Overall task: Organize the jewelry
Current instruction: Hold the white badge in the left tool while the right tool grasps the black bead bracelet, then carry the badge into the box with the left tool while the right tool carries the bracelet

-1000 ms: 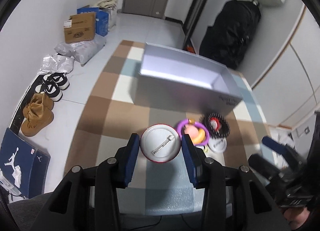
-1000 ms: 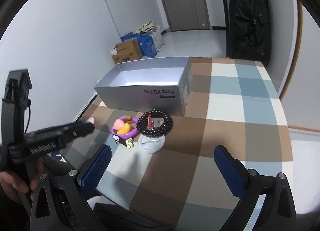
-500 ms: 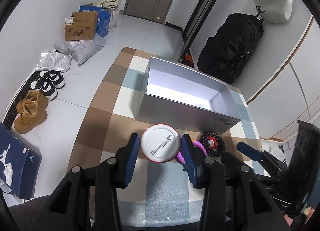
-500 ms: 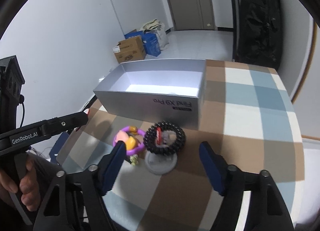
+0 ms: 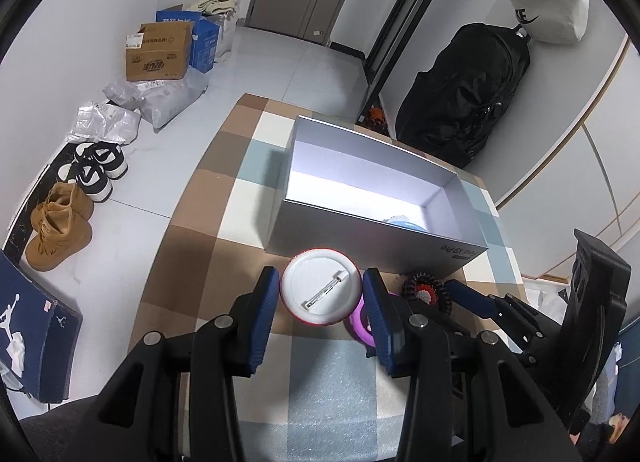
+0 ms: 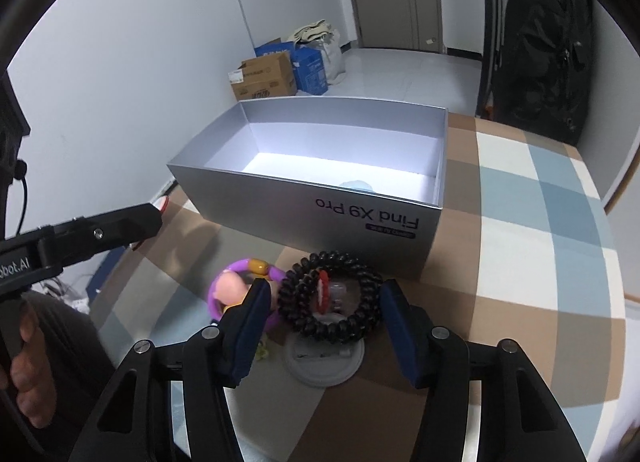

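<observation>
My left gripper [image 5: 321,287] is shut on a round white pin badge [image 5: 320,286] with a red rim, pin side up, held above the table just before the near wall of the silver open box [image 5: 360,232]. A pale blue item [image 5: 404,222] lies inside the box. My right gripper [image 6: 324,302] is open, its jaws on either side of a black coiled bracelet [image 6: 332,326] that lies on a white disc [image 6: 325,362]. A purple ring with a pink figure [image 6: 234,290] lies just left of it.
The checked tablecloth [image 6: 520,246] covers the table, whose edge is near on the left. The silver box [image 6: 312,198] stands behind the jewelry. A black bag [image 5: 464,102] leans on the wall beyond. Shoes [image 5: 60,222] and cartons [image 5: 158,50] lie on the floor.
My left gripper has lifted the badge and carried it toward the box. My right gripper has moved in over the black bracelet and its jaws have narrowed around it.
</observation>
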`<control>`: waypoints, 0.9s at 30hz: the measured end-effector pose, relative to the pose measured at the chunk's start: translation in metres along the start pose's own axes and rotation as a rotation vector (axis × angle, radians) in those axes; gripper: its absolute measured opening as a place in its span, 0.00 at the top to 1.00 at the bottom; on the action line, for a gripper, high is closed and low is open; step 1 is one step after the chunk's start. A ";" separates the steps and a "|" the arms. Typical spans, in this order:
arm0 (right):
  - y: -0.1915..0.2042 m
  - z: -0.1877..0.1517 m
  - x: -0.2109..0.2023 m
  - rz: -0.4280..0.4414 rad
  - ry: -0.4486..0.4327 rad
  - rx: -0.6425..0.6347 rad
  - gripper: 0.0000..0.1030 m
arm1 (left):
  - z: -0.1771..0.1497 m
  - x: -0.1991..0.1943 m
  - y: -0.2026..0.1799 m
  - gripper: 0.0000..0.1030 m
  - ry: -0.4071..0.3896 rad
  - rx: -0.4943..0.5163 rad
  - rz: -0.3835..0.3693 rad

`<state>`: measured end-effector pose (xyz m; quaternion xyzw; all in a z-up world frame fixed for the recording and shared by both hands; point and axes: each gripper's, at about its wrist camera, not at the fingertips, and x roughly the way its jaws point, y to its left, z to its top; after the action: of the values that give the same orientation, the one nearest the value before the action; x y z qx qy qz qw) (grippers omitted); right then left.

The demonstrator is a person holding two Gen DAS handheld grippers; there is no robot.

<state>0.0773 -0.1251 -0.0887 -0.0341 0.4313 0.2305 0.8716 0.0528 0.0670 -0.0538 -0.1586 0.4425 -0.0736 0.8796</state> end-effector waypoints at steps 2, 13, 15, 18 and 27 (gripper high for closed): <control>0.001 0.000 0.000 -0.003 -0.002 -0.009 0.50 | 0.000 0.000 -0.002 0.64 -0.002 0.005 0.004; -0.003 0.003 -0.011 0.030 -0.021 0.015 0.56 | -0.001 0.004 -0.005 0.64 -0.004 0.024 0.042; -0.005 0.004 -0.015 0.044 -0.034 0.031 0.56 | -0.002 0.004 -0.006 0.64 -0.006 0.025 0.047; -0.008 0.005 -0.019 0.059 -0.043 0.053 0.56 | -0.003 0.004 -0.008 0.64 -0.008 0.031 0.060; -0.012 0.006 -0.048 0.125 -0.113 0.084 0.56 | -0.003 -0.008 -0.005 0.64 -0.017 -0.019 0.040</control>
<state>0.0615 -0.1521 -0.0500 0.0426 0.3920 0.2674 0.8792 0.0451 0.0641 -0.0479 -0.1588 0.4387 -0.0504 0.8831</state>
